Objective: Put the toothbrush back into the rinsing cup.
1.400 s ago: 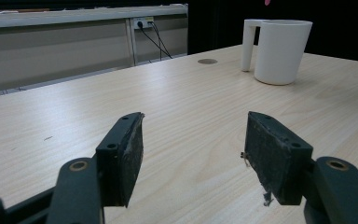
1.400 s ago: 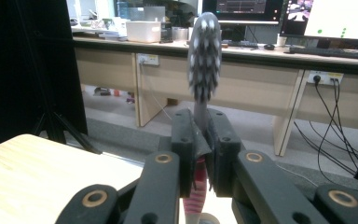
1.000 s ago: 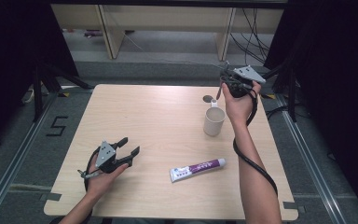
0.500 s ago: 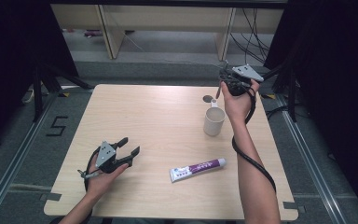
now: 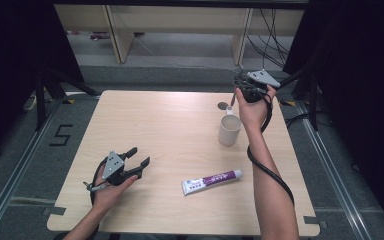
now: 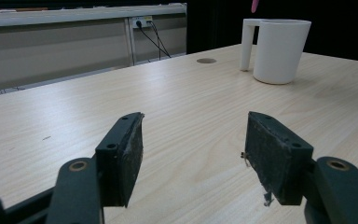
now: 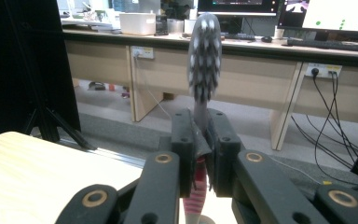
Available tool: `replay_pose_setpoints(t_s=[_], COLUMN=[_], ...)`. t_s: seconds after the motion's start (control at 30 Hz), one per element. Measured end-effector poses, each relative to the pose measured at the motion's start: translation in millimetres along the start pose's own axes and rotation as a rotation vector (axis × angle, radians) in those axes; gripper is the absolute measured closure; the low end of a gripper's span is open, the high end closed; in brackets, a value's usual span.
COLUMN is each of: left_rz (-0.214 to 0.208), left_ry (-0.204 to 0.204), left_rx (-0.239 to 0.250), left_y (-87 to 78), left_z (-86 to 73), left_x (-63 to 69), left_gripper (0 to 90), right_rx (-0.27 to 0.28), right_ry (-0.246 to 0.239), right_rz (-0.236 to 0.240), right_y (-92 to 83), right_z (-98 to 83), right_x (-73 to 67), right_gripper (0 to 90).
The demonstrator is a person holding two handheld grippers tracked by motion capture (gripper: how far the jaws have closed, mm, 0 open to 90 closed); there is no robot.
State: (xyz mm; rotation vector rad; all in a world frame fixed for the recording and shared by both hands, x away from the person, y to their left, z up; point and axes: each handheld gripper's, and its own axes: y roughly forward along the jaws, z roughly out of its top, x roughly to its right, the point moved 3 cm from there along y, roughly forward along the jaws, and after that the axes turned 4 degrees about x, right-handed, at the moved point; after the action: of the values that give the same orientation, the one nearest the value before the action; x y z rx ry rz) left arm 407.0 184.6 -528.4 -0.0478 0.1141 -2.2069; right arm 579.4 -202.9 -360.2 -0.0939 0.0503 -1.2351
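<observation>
The toothbrush [image 7: 204,56] stands bristles-up, clamped by its handle in the right gripper [image 7: 200,140], which hovers just above the mug [image 5: 229,130]. Lifted, then, but by the look of it not yet dropped in. The toothpaste [image 5: 212,181] lies untouched nearer the person. The left gripper [image 5: 132,165] rests wide and empty on the bench [image 5: 155,125]. The right gripper view gives the bristles; the left gripper view gives the mug's handle.

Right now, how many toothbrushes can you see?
1. The toothbrush is clamped upright in the right tongs, bristle head up, held above the white mug at the table's far right. A second could be hidden inside the mug.
</observation>
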Motion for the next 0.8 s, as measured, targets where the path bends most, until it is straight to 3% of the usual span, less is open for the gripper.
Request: replay_pose_setpoints(t_s=[0.63,0.8], left_rz=[-0.002,-0.003], left_ry=[0.000,0.002], left_rx=[0.001,-0.001], left_y=[-0.1,0.1], left_z=[0.0,0.0], left_x=[0.1,0.2], left_gripper=[37.0,37.0], right_rx=[-0.038,-0.049], right_ry=[0.017,0.003], right_rz=[-0.004,-0.003], right_y=[8.9,10.2], right_z=[-13.2,-16.5], right_x=[-0.9,-0.3], right_gripper=[83.3,83.2])
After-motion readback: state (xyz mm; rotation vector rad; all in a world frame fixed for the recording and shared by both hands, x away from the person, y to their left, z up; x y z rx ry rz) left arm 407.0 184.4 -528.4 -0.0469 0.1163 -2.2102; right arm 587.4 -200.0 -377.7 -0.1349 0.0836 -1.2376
